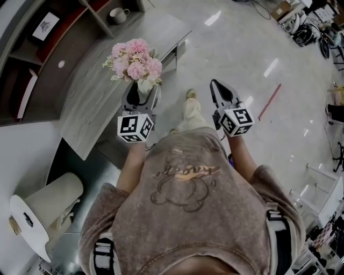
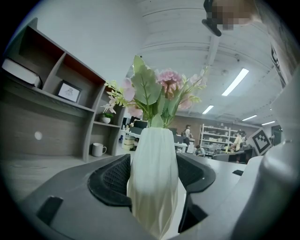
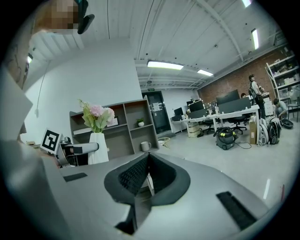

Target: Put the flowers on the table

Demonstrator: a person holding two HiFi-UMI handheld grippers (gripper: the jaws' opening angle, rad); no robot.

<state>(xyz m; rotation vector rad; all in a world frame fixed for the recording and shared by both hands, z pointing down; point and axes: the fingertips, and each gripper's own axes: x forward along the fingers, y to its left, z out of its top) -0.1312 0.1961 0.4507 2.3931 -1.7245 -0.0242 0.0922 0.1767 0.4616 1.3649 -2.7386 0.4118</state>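
Note:
A white ribbed vase (image 2: 154, 187) of pink flowers (image 1: 134, 60) is clamped between the jaws of my left gripper (image 1: 141, 92), held over the near edge of the grey wooden table (image 1: 102, 102). The bouquet (image 2: 157, 93) rises upright above the vase. In the right gripper view the vase (image 3: 97, 147) and flowers (image 3: 97, 115) show at the left, with the left gripper's marker cube (image 3: 50, 139) beside them. My right gripper (image 1: 217, 88) is held over the floor to the right; its jaws meet with nothing between them (image 3: 145, 161).
A wall shelf unit (image 1: 37, 48) behind the table holds a white mug (image 1: 118, 14) and a framed picture (image 1: 45, 26). A white lamp shade (image 1: 45, 207) stands at the lower left. Polished floor (image 1: 242, 48) lies ahead, with desks and people far off.

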